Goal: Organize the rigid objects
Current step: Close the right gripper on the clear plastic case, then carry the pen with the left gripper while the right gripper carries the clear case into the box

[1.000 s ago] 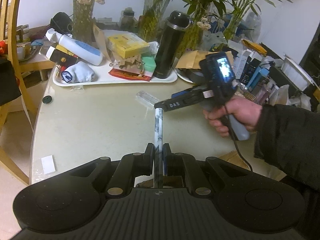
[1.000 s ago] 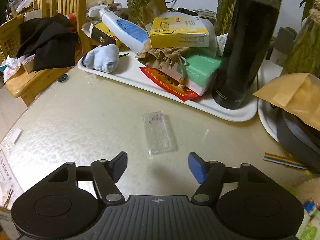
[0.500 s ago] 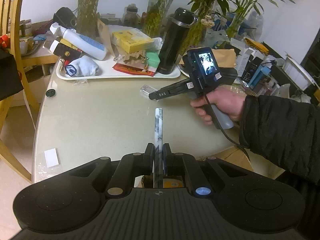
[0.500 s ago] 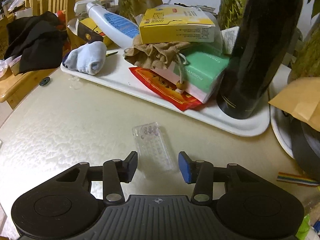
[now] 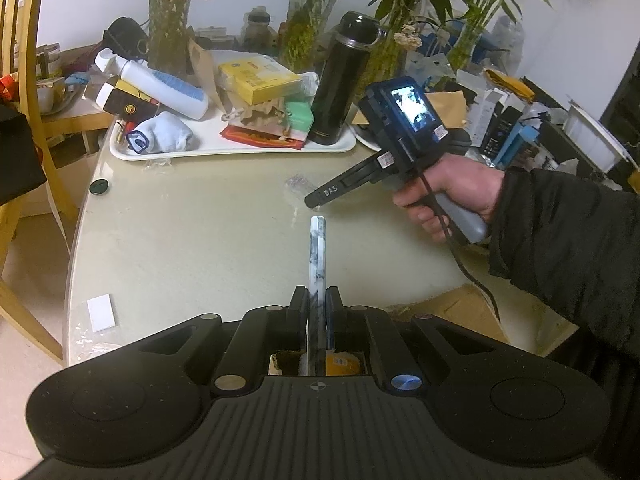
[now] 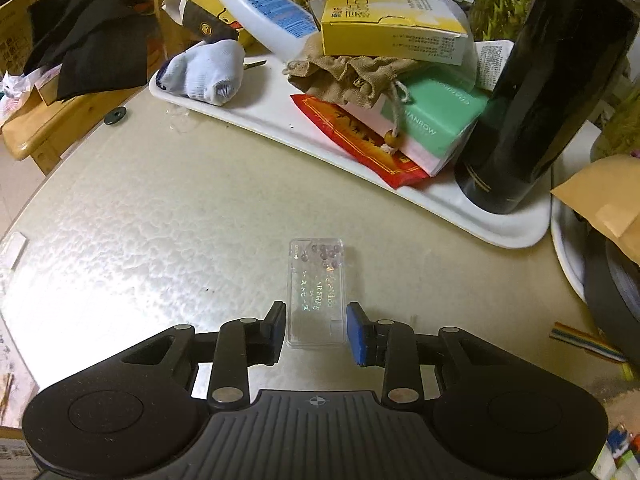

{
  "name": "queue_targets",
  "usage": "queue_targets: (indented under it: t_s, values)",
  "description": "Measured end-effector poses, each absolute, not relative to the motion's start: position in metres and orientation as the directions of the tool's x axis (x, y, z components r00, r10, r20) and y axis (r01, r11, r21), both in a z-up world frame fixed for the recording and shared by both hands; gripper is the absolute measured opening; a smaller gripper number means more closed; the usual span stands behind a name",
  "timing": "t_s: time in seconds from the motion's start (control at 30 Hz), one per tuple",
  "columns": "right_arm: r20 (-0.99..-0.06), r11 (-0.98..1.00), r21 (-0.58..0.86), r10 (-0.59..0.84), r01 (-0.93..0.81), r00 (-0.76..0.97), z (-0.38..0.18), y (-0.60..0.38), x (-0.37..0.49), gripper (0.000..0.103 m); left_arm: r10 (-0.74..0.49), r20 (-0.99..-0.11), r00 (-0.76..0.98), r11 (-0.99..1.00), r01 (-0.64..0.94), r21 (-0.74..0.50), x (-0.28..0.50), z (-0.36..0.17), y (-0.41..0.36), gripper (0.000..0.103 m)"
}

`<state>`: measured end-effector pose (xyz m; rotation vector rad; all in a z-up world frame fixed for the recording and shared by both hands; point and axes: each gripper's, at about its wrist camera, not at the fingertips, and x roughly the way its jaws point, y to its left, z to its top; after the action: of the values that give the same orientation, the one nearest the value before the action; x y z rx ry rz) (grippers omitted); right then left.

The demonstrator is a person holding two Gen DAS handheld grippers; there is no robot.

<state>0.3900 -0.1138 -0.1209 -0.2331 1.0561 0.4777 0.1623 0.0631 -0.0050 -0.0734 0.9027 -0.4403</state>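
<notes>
Now your right gripper (image 6: 316,330) fingers are closing around the clear case (image 6: 317,294) near the tray (image 6: 400,196); your left gripper (image 5: 317,312) fingers pinch the marbled stick (image 5: 317,256).

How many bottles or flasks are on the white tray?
2. A white squeeze bottle lies tilted on the boxes at the tray's far left; a black flask stands upright at its right end. Others may be hidden behind clutter.

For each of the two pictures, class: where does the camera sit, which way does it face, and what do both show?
Left wrist: on the left gripper, facing down across the table; clamps a marbled stick; shows the right hand.
Right wrist: on the right gripper, closing around a clear box.
Shared: white tray, black flask.
</notes>
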Motion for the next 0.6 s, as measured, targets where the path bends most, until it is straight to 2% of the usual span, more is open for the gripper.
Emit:
queue_targets:
  t_s: [0.6]
  values:
    - [-0.847, 0.918, 0.048, 0.247, -0.394, 0.472, -0.057, -0.159, 0.32, 0.035, -0.399, -0.745, 0.534, 0.897, 0.396, -0.196, 0.14, 0.008, 0.042, 0.01]
